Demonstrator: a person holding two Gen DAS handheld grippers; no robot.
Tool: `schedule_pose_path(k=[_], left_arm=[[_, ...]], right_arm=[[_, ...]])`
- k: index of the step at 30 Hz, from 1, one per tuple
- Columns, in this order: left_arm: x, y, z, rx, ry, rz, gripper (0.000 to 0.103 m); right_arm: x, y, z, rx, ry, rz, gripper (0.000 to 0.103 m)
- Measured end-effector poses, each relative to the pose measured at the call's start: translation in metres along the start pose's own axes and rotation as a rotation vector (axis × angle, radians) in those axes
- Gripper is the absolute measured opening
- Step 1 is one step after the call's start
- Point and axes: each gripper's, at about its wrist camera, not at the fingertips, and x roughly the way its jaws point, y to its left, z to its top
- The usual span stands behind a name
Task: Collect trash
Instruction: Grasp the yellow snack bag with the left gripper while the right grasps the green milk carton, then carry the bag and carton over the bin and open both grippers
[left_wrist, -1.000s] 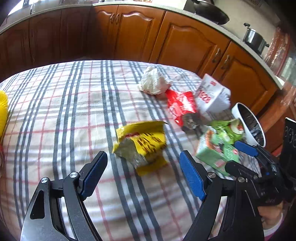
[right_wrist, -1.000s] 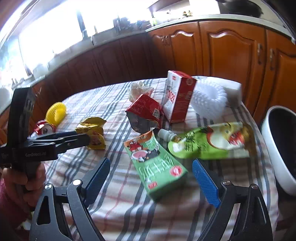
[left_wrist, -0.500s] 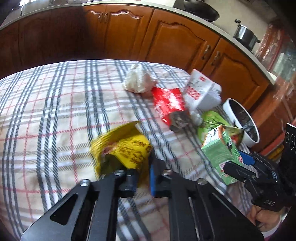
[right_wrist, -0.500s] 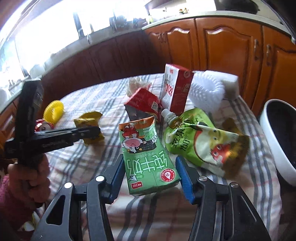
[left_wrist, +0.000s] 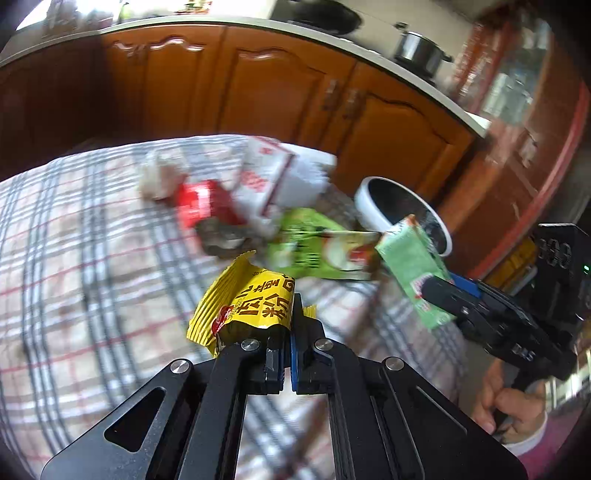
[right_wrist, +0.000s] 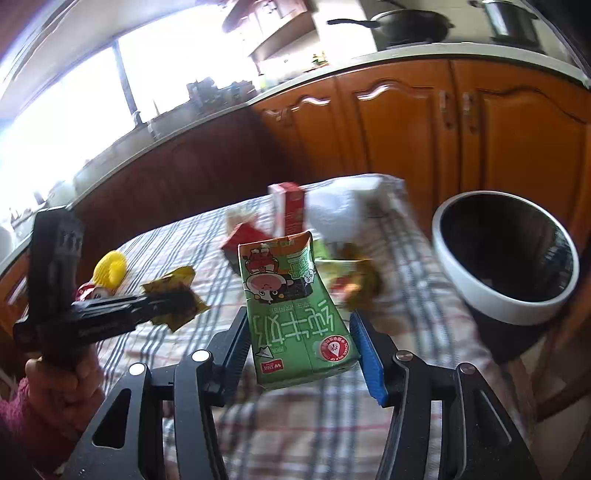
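Green carton printed "纯牛奶", cartoon cow on its face, sits clamped in our right tongs. Our left tongs pinch a crumpled yellow wrapper with bold black characters.

Ahead of my left jaws the green pouch, red wrapper and white carton crowd the cloth; to their left the checked tablecloth lies bare. Right of my right jaws stands the bin (mouth unobstructed), with blurred litter straight ahead.
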Motion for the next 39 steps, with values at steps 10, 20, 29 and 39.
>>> schedule_pose_path(k=[10,20,29,39], left_arm=[[0.023,-0.062,0.019,0.106,0.02,-0.09,0.001],[0.059,-0.119,0.039,0.197,0.059,-0.151,0.001],[0.088,-0.155,0.057,0.245,0.09,-0.19,0.001],[0.131,-0.179,0.087,0.267,0.132,-0.207,0.001]], right_arm=[[-0.038,-0.051,-0.001,0.086,-0.061,-0.107,0.054],[-0.058,-0.104,-0.001,0.171,-0.089,-0.182,0.054],[-0.06,-0.143,0.007,0.221,-0.087,-0.224,0.054],[-0.044,-0.181,0.029,0.245,-0.069,-0.246,0.054]])
